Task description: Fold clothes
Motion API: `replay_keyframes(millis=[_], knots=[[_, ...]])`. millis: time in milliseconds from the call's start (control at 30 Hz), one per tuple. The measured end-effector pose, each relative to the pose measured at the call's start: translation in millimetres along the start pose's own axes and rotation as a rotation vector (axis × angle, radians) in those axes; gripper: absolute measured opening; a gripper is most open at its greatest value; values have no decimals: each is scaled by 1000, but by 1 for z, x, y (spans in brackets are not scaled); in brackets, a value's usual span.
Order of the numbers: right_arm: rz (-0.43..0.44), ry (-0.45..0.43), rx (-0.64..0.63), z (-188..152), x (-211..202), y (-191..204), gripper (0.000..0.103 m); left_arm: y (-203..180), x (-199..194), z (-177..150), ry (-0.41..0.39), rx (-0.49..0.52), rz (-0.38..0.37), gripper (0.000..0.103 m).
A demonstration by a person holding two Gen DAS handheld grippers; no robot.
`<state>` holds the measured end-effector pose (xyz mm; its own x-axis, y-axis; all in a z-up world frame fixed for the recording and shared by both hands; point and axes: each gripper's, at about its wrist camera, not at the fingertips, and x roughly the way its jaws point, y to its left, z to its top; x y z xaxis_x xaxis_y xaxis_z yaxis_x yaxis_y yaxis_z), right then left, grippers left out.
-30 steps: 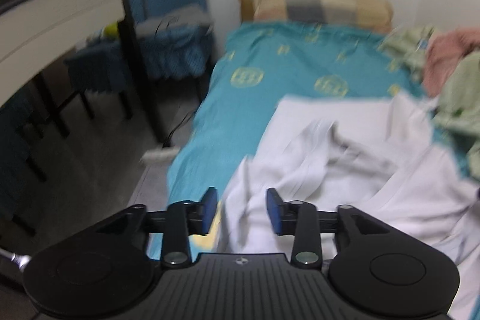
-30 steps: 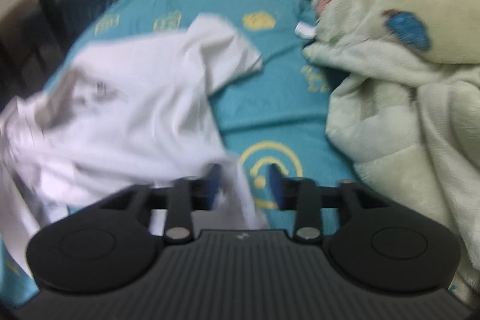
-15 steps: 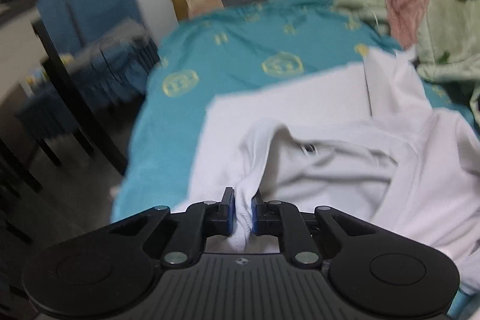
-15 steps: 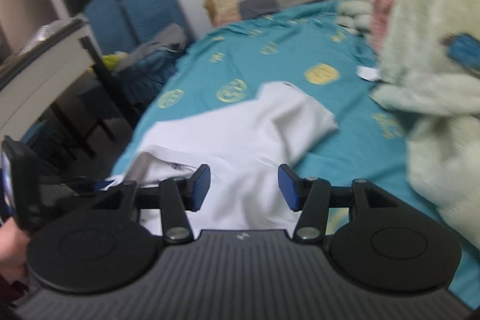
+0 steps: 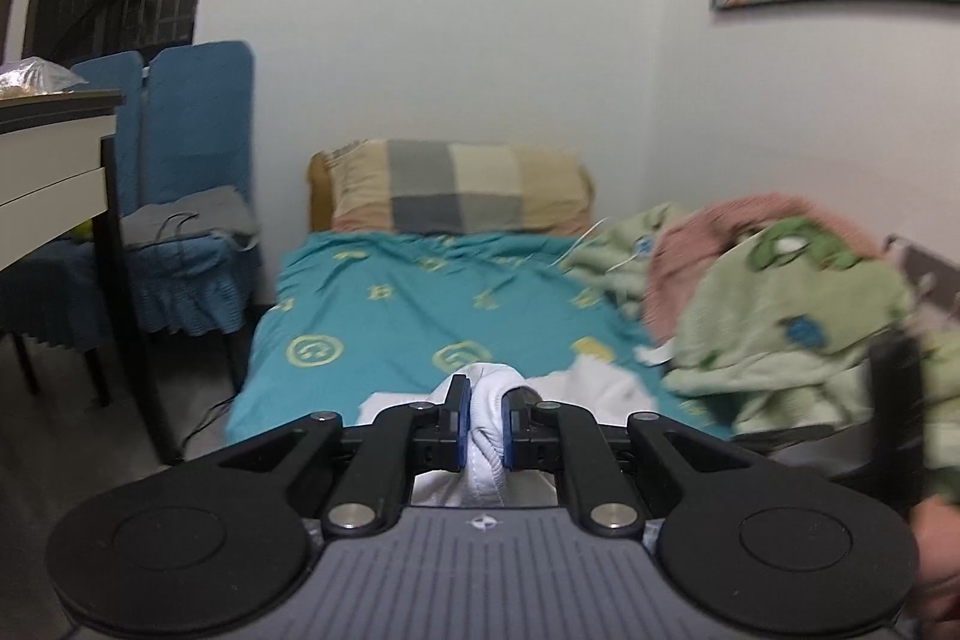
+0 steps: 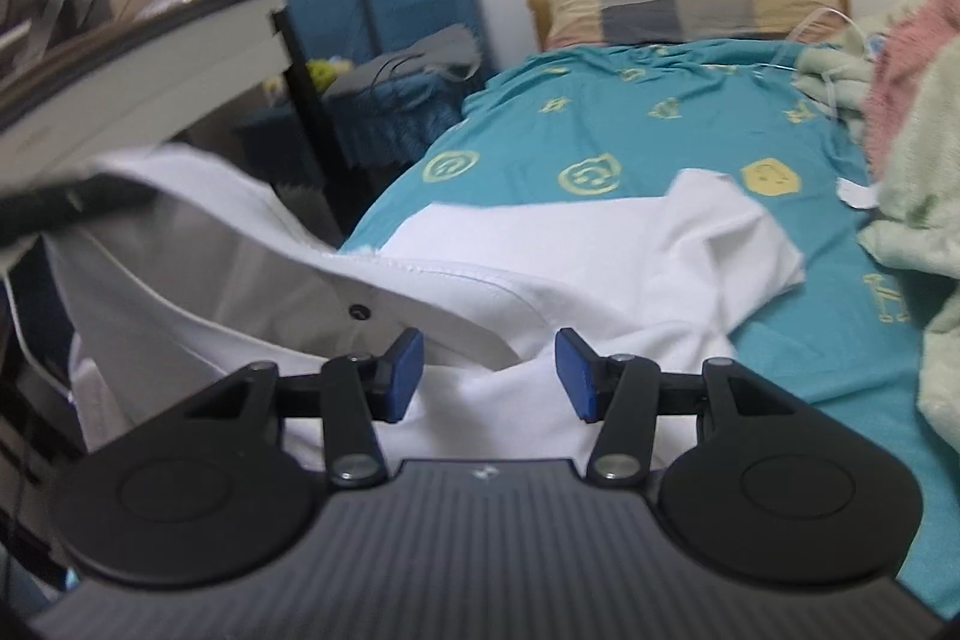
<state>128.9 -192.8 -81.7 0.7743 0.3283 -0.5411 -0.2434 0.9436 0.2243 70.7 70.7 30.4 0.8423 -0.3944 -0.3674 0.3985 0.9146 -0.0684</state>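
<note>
The left claw (image 5: 481, 421) pinches a bunched fold of the white shirt (image 6: 540, 250) and holds it up above the bed (image 6: 660, 124). The right claw (image 6: 487, 375) is wide apart, over the shirt near the collar.

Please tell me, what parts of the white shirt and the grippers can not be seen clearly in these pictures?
- Left wrist view: the left hand-held gripper, shut on the white shirt, and its body hide most of the shirt.
- Right wrist view: the open right hand-held gripper covers the shirt's lower part; the lifted left part is blurred.
- Left wrist view: the green blanket is blurred.
</note>
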Motion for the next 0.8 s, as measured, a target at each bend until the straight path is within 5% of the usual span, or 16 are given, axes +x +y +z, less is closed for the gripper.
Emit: replay_keyframes(millis=[233,267,300,400,600,800], knots=[[-55,19,-15,4,10,8,50,4,-29,7,-77,-73,-127,11],[-63,32,-12,5,10,5,43,4,-28,6,-75,-69,-122,11],[-72,44,-8,6,10,3,24,4,-26,5,-68,-69,-111,11],[-98,82,1,8,10,-4,6,7,-17,1,-29,-82,-74,11],[-68,102,64,20,-32,-20,6,11,2,-8,49,-53,29,11],[-43,163,176,16,-53,-52,6,2,-1,-11,33,-32,-44,11]])
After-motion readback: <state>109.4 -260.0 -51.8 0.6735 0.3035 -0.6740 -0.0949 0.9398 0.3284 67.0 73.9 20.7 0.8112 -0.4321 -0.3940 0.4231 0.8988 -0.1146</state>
